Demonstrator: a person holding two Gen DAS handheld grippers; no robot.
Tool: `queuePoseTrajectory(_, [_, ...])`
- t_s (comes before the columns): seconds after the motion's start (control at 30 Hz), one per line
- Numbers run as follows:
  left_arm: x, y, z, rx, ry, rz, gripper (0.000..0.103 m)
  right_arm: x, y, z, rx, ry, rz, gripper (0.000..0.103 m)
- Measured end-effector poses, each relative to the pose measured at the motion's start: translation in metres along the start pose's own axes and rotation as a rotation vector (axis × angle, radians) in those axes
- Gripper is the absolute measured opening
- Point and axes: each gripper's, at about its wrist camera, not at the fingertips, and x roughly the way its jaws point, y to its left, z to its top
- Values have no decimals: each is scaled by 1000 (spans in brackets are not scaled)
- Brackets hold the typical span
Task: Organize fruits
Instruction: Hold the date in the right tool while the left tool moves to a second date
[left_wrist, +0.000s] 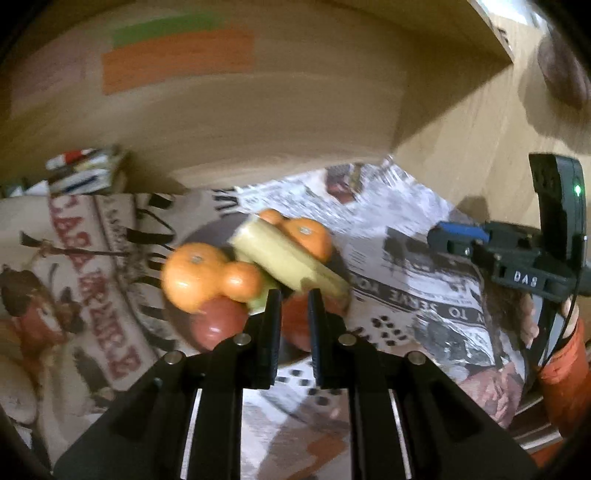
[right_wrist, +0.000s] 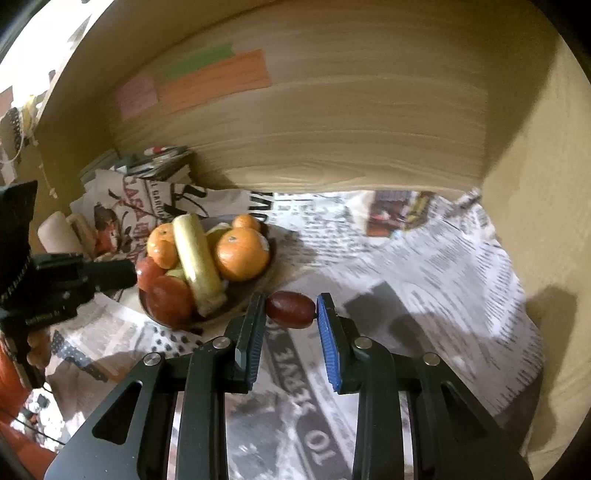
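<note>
Apples (left_wrist: 218, 321) half hidden behind left gripper (left_wrist: 294, 301), narrowly parted, empty. Only from right wrist: right gripper (right_wrist: 290, 309) clamping grape (right_wrist: 290, 309), bowl (right_wrist: 271, 254) at ten o'clock.

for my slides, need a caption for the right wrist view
Right gripper holds a dark red fruit beside the full fruit bowl.

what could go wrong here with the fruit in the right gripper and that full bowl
The small dark red fruit is pinched only at the tips of the right gripper, so it could slip out. The bowl is already heaped, with a banana across the oranges; adding more might roll something onto the newspaper.
</note>
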Motion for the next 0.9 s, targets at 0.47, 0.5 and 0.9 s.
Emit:
queuePoseTrajectory(0.47, [-3, 24, -7, -14, 26, -32, 14, 29, 33, 14, -61, 52, 27, 26])
queuePoseTrajectory(0.5, [1, 21, -8, -11, 44, -48, 14, 28, 33, 14, -62, 51, 23, 26])
queuePoseTrajectory(0.9, [24, -13, -40, -20, 157, -115, 46, 11, 21, 5, -39, 43, 6, 26])
